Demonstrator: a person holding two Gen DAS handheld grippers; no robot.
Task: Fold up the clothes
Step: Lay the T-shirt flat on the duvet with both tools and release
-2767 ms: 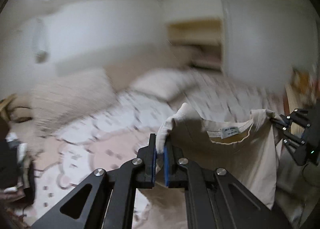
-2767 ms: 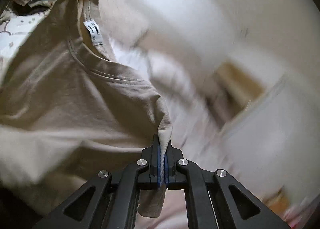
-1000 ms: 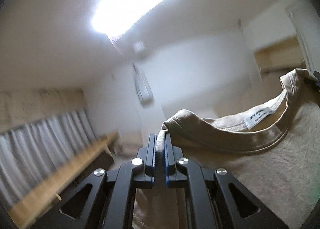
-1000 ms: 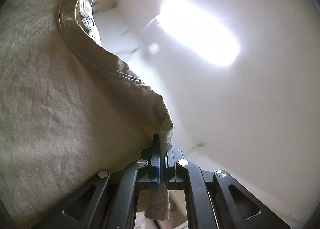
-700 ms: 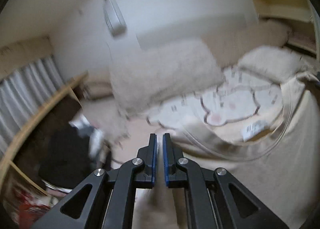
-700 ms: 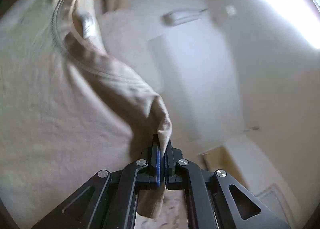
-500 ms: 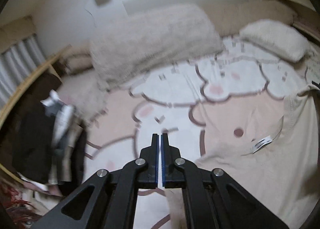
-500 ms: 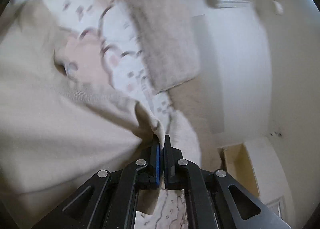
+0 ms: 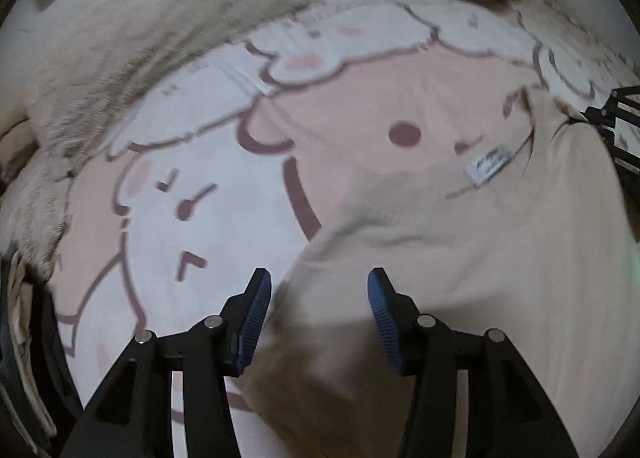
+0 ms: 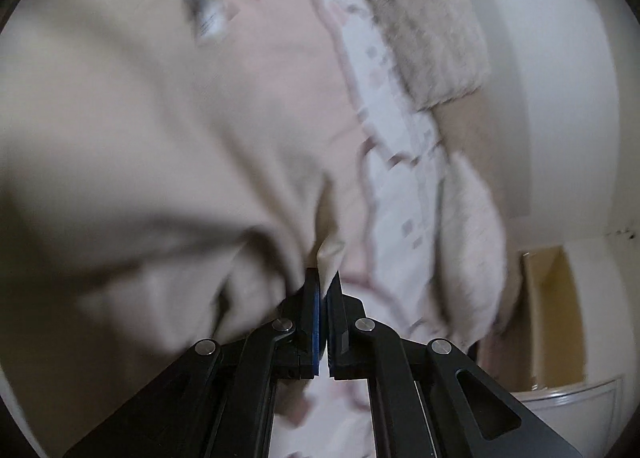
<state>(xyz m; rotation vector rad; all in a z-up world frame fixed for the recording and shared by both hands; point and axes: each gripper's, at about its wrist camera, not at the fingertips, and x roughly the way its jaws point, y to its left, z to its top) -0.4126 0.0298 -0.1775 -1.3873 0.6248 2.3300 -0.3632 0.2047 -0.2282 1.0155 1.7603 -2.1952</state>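
Bedding, a pink-and-white cartoon-print blanket (image 9: 224, 193), is filling the left wrist view, with the beige T-shirt (image 9: 460, 266) lying on its right part, neck label (image 9: 489, 165) up; the left gripper (image 9: 316, 294) has just been opening, its jaws standing apart with the shirt's near edge between but unpressed. Right wrist view: the right gripper (image 10: 325, 290) is clenching a shoulder fold of the T-shirt over that blanket, so one-sided tension is likely dragging the freed side into wrinkles.
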